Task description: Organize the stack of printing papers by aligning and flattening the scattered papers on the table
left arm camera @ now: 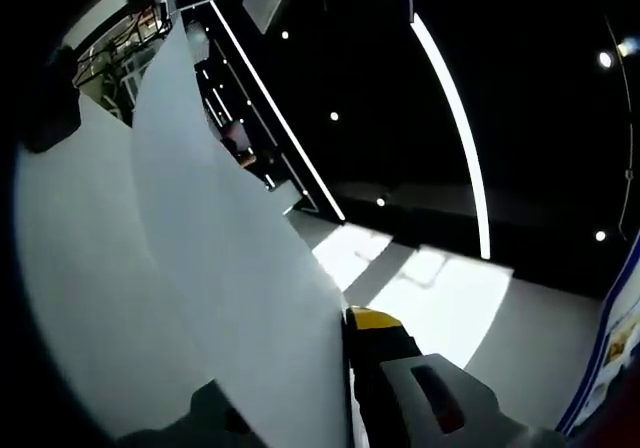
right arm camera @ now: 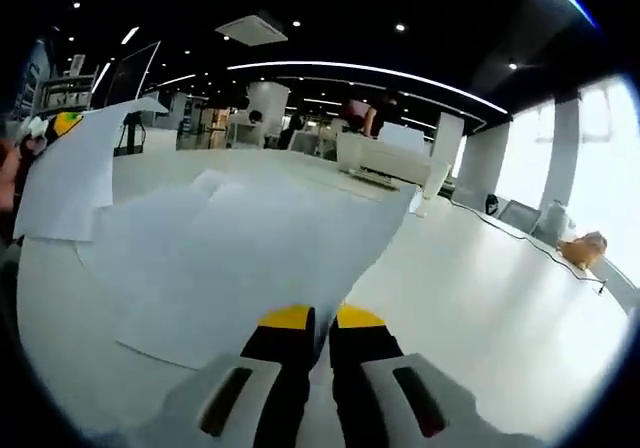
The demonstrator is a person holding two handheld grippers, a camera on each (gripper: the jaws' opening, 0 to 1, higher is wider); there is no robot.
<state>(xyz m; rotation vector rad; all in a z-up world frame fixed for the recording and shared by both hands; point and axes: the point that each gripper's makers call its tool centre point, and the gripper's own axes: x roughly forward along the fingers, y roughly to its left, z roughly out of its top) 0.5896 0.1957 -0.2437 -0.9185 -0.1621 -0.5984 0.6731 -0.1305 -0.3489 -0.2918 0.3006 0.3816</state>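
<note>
while the right gripper pinches the near edge of the top paper sheet between its 2 yellow-tipped jaws, which stand almost together with the sheet edge in the thin slit between them, the rest of that sheet spreads away from the gripper over the white table. more loose papers lie under and beside it, their edges fanned out of line. to the left of the pinched sheet, another sheet is lifted clear of the table with its corner up, and the left gripper shows at that raised corner. right of the pinched sheet the table is bare out to its far edge.

seen from the left gripper view, a raised sheet stands upright, its long edge running up from the left gripper; 1 yellow-tipped jaw presses its right face, the other jaw is hidden behind the paper, so the jaws look clamped on it.
</note>
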